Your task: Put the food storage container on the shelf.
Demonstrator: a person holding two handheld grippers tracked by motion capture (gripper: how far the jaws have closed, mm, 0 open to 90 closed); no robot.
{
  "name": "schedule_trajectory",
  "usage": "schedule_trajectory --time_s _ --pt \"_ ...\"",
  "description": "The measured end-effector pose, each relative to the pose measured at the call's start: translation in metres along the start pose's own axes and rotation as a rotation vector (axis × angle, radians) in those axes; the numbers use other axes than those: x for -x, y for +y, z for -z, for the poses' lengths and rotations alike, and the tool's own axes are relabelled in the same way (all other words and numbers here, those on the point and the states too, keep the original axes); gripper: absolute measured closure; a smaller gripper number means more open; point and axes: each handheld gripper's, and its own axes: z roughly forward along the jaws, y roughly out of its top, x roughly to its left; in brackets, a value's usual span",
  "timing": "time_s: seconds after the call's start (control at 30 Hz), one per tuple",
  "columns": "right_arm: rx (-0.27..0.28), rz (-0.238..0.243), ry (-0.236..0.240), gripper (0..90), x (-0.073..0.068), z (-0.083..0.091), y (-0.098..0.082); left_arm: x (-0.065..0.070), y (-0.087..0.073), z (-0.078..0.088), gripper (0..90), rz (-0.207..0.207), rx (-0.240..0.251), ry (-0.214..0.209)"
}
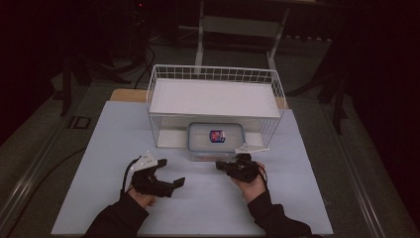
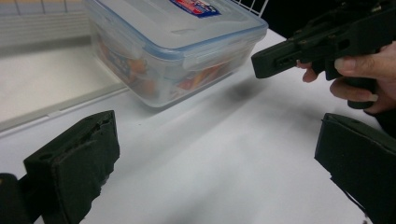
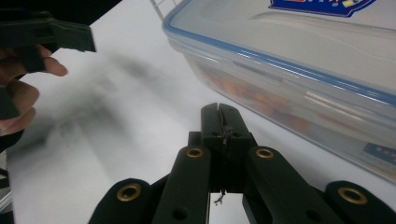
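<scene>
Clear lidded box sits under the wire rack at 12 o'clock on the desk, left tool spread wide, right tool pinched together w/ nothing between, so it could just shove the box deeper instead of gripping.

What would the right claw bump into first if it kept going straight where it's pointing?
Probably bare table. The shut right claw aims past the near corner of the plastic box, toward the left claw across the table, though depth is hard to judge.
</scene>
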Motion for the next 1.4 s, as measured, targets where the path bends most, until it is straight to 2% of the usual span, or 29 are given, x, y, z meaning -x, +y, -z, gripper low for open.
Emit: schedule_trajectory --time_s 0.07,0.2,0.3,0.47,0.7,0.97,1.4 --pt "0.001 0.003 0.001 89.9 0.001 -0.002 0.000 -0.001 -0.001 0.000 0.0 0.015 0.005 -0.006" --pt "0.001 0.007 -0.022 89.9 0.007 -0.010 0.004 -0.002 -0.002 -0.001 0.0 0.014 0.001 -0.011" --pt "0.008 0.005 -0.041 90.0 0.012 -0.012 0.007 -0.001 -0.003 -0.002 0.0 0.006 -0.004 -0.015" --pt "-0.004 0.002 -0.047 90.0 0.016 -0.016 0.010 0.000 -0.002 -0.001 0.0 0.001 0.006 -0.012" --pt "0.003 -0.019 -0.060 90.0 0.025 -0.024 0.014 0.000 -0.002 -0.002 0.0 -0.008 -0.001 -0.013" --pt "0.014 -0.019 -0.085 90.0 0.033 -0.030 0.023 0.001 -0.003 -0.003 0.0 -0.018 -0.004 -0.021" --pt "0.022 -0.026 -0.115 90.0 0.045 -0.043 0.037 0.000 -0.003 -0.002 0.0 -0.018 0.001 -0.026"
